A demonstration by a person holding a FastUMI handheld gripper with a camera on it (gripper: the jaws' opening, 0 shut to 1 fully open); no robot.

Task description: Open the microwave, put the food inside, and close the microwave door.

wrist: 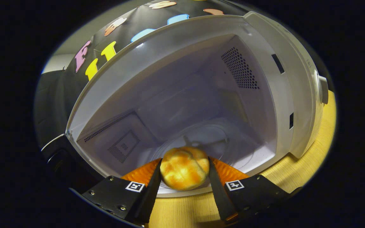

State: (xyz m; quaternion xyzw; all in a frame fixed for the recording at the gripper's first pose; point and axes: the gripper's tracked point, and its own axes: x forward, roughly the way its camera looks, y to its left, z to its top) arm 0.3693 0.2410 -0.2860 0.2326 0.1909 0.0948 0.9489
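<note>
Gripper (185,177) tilted, pointed into open microwave (182,104) cavity from the wooden table (299,171) edge. Both fingers clamp the bread roll (184,168) between them, holding it at the cavity threshold, before the glass turntable (211,142).

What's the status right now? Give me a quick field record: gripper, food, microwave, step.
gripper: shut on bread roll, a finger on each side
bread roll: held at the cavity mouth, over the front sill
microwave: open, cavity facing the fingers
glass turntable: bare, just beyond the roll
table: wooden, under the microwave
step: roll not yet released inside
</note>
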